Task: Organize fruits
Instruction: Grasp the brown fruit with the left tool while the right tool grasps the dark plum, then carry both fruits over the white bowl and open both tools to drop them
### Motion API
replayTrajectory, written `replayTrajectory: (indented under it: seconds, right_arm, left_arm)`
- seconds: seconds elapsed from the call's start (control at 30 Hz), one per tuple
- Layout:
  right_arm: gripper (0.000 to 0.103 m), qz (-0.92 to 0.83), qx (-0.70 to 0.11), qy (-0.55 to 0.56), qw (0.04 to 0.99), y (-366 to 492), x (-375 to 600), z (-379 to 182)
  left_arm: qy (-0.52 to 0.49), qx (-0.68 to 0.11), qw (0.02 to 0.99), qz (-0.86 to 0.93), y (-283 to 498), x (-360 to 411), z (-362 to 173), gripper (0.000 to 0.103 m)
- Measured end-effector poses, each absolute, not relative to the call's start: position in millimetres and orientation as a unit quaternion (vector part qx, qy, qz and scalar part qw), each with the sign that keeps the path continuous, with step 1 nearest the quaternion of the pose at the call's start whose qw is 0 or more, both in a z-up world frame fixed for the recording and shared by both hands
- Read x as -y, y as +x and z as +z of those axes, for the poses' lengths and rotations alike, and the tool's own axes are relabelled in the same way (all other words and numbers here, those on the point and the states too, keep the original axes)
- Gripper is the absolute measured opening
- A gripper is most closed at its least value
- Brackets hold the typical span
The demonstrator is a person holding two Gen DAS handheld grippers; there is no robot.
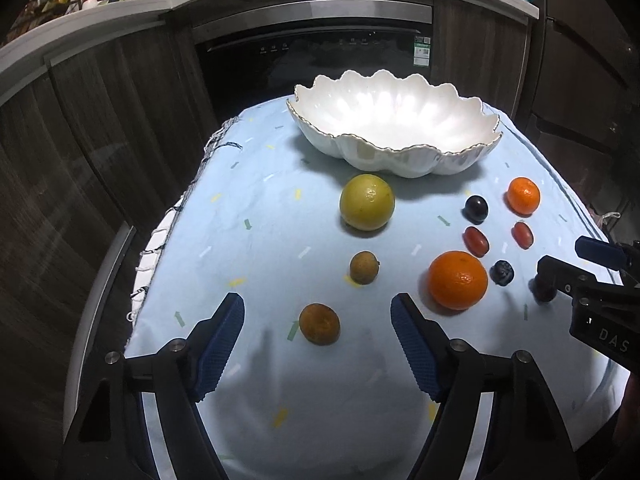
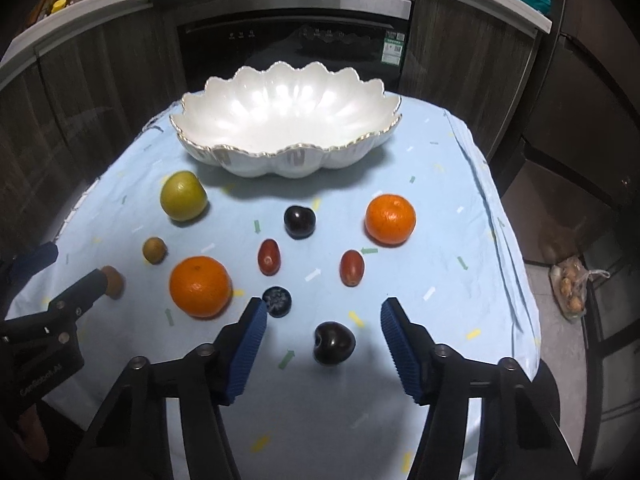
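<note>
A white scalloped bowl stands empty at the far end of the light blue cloth. In front of it lie loose fruits. My left gripper is open, and a small brownish-orange fruit lies on the cloth between its blue pads, untouched. My right gripper is open around a dark cherry, with gaps on both sides. A blueberry sits just beyond its left fingertip. A large orange lies between the two grippers.
Also on the cloth: a yellow-green fruit, a small brown fruit, a smaller orange, another dark cherry and two red oval fruits. Dark cabinets and an oven stand behind; a bag lies on the floor.
</note>
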State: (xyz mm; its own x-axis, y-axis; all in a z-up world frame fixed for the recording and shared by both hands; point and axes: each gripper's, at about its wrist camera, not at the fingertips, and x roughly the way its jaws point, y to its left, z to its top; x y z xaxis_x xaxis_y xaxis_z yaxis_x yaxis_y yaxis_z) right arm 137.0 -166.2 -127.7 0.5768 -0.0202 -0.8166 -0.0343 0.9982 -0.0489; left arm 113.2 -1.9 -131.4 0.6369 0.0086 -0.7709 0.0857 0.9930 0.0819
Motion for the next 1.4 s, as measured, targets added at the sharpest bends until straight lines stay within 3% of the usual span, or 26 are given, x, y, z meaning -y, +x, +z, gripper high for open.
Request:
replayTrajectory:
  seconds: [0.1,0.43,0.6,0.83,0.97,1.13,1.4]
  right_arm:
    - [0.057,0.003,-0.462,-0.027,0.886,138.0,167.5,-133.0]
    - [0.056,-0.002,-0.486,-0.018,0.874,142.1,172.2,-148.3]
    - [0.05,-0.002,-0.492,-0.014,0.87,142.6,174.0,-153.3]
    - [0.046,-0.002,-0.501,-0.007,0.865,142.6,175.8,-159.1]
    - [0.046,-0.004,-0.502,-0.005,0.865,142.8,176.9,-159.7]
    - [0.029,-0.003,-0.513,-0.002,0.858,145.6,178.9,-165.1]
    - [0.028,0.004,-0.516,0.004,0.856,145.7,178.8,-167.2]
  left_arm:
    - [0.059,-0.431,0.9,-0.025,115.7,4.1,-137.5,0.069]
    - [0.048,-0.448,0.893,-0.02,121.8,0.9,-150.7,0.067]
    - [0.044,-0.458,0.887,-0.023,124.3,0.6,-157.4,0.052]
    - [0.048,-0.467,0.883,-0.016,127.7,1.5,-163.3,0.05]
    - [0.047,-0.471,0.881,-0.016,129.2,1.5,-165.7,0.042]
    - [0.048,-0.479,0.876,-0.014,130.7,1.3,-170.0,0.033]
    - [0.042,-0.48,0.876,-0.016,130.7,-0.7,-171.5,0.026]
